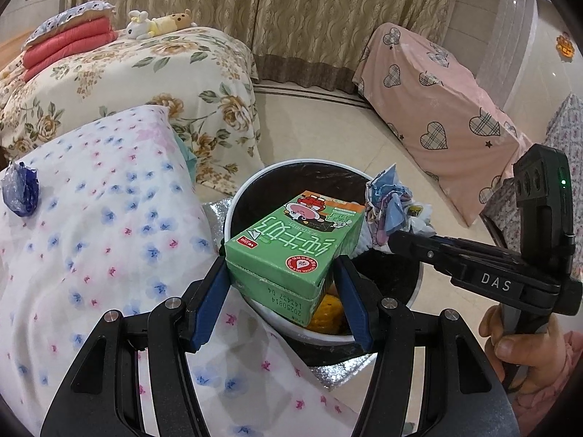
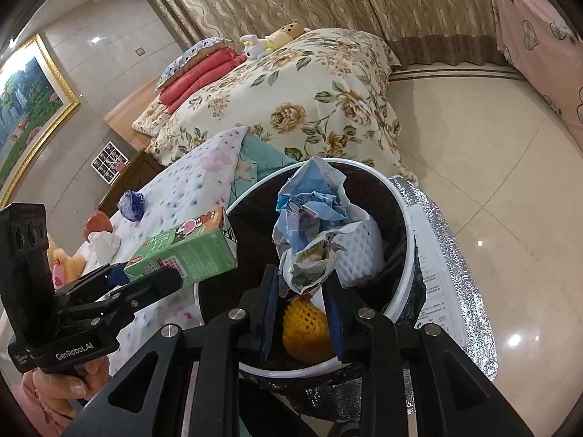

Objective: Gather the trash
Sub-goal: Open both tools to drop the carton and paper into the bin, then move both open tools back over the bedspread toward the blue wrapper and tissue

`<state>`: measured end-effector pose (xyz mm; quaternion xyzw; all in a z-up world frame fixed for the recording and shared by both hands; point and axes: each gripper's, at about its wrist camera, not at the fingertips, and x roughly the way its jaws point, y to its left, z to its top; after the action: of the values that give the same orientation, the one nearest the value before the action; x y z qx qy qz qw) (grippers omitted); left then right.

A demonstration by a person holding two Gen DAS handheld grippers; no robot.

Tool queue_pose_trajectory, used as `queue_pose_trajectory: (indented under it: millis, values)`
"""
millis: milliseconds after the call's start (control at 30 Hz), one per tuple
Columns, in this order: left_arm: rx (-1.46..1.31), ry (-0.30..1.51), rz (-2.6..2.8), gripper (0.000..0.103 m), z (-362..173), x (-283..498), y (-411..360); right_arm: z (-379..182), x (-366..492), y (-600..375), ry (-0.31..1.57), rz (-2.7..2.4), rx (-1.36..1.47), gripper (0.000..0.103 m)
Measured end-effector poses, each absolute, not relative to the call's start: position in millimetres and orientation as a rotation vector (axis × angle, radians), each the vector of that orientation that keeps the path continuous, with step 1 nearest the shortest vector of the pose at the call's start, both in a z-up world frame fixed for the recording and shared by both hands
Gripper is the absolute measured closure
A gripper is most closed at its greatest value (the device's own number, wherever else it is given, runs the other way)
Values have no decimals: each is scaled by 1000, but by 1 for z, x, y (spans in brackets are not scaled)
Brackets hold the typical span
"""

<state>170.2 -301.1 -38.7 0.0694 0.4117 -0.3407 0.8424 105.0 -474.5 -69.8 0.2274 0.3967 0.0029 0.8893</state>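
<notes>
- The green milk carton sits clamped between the blue pads of the left hand-held gripper, held over the near-left rim of the bin.
- The crumpled wrapper wad, blue and white paper, is pinched at its lower end by the right hand-held gripper, whose jaws stand narrowly apart around it, above the bin's mouth.
- Inside the black-lined bin lie a yellow foam net and a white foam sheet.
- The bin stands on a silver foil mat on the tiled floor.
- Left of the bin, a flower-print cloth carries a crumpled dark blue wrapper and a white tissue.
- Farther off is a bed with a floral cover.
- A hand grips the right tool's handle.
</notes>
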Motion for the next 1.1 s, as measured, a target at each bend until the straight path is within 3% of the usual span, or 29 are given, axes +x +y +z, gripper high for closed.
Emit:
queue_pose_trajectory:
  millis: [233,367,533,800,1100]
  values:
    - [146,881,-738,44,-40,172,-303,-69,107,-476,830,6,473,76]
    - [156,872,-746,41,-37,169,-302,-68,107,-479,827,-2,482,55]
    - [130,863,-720,37,-34,168,-285,-62,104,-480,817,-14,486,52]
    - [31,876,-611,34,-40,161,-229,-54,102,-463,785,-2,495,20]
    - [-71,864,-480,29,-41,153,-161,-50,113,-422,786,63,486,16]
